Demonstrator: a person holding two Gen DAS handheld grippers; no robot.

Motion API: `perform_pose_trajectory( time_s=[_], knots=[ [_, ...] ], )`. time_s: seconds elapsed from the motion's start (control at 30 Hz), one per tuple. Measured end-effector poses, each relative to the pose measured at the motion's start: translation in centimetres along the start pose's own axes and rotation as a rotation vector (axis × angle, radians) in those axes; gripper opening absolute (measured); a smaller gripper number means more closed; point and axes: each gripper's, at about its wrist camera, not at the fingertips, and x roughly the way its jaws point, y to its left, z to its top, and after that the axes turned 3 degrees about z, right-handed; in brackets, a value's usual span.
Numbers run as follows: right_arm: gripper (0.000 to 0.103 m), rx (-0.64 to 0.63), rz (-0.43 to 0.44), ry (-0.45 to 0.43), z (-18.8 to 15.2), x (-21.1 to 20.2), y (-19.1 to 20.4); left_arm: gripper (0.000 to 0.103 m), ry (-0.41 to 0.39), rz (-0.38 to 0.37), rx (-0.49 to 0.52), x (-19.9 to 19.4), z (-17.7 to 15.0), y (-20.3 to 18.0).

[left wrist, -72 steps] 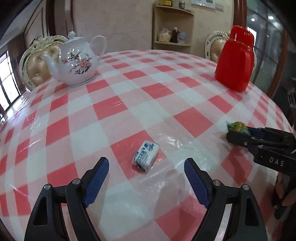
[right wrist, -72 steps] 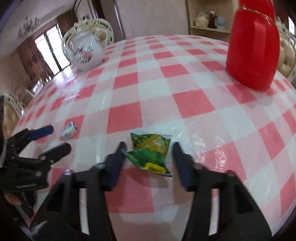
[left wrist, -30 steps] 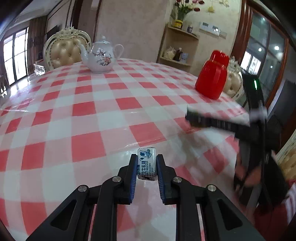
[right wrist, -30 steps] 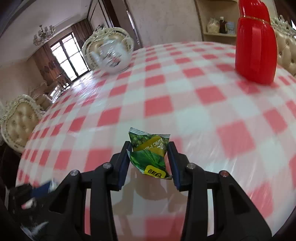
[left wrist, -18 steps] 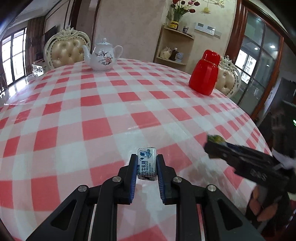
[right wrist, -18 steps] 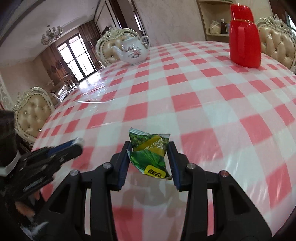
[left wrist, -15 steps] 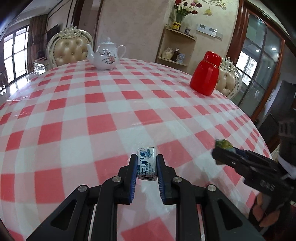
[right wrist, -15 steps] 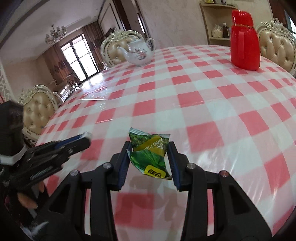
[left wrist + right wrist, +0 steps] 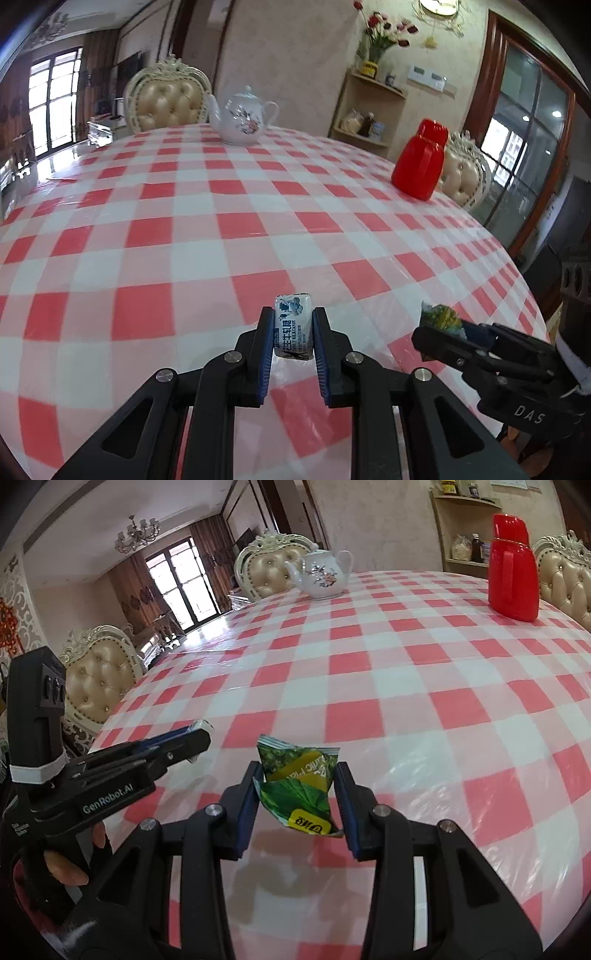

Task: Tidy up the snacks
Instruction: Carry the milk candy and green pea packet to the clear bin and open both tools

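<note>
My left gripper (image 9: 293, 325) is shut on a small white-and-blue milk candy (image 9: 292, 325) and holds it above the near part of the red-checked table (image 9: 236, 225). My right gripper (image 9: 299, 790) is shut on a green-and-yellow snack packet (image 9: 297, 786), also held above the table. The right gripper shows in the left wrist view (image 9: 439, 328) low at the right, with the green packet (image 9: 439, 316) at its tip. The left gripper shows in the right wrist view (image 9: 199, 733) at the left, with the candy (image 9: 202, 724) at its tip.
A white flowered teapot (image 9: 240, 120) stands at the table's far side and a red thermos jug (image 9: 421, 162) at the far right. Padded chairs (image 9: 96, 679) ring the table. A corner shelf (image 9: 369, 110) stands behind. The table edge (image 9: 517, 273) curves close on the right.
Both grippers closed on their snacks and lifted them off the table. Both have since drawn back and up, so more of the table shows; the two grippers now sit side by side.
</note>
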Motion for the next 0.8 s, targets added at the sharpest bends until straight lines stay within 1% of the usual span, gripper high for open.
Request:
perform_pose_trajectory(
  time_s=[0.13,0.2,0.33,0.53,0.7,0.8],
  knots=[
    [0.044,0.000,0.016,-0.005,-0.8,-0.5,1.1,0.021,0.006,0.015,-0.030,-1.4,-1.5,0.9],
    [0.044,0.004,0.031,-0.005,-1.2,-0.8,1.8,0.021,-0.011,0.024,-0.041,-2.8,-2.1,1.2],
    [0.044,-0.007,0.051,-0.007,-1.9,-1.3,3.4,0.021,-0.034,0.052,-0.038,-5.8,-3.2,1.8],
    [0.044,-0.017,0.076,-0.015,-2.8,-2.3,5.9,0.021,-0.037,0.089,-0.026,-9.0,-5.2,2.7],
    [0.044,-0.034,0.111,-0.009,-4.1,-2.8,8.8,0.021,-0.060,0.128,-0.009,-12.6,-7.4,4.1],
    [0.044,-0.066,0.142,-0.012,-4.7,-3.1,11.2,0.021,-0.080,0.163,-0.016,-15.1,-8.6,5.8]
  ],
)
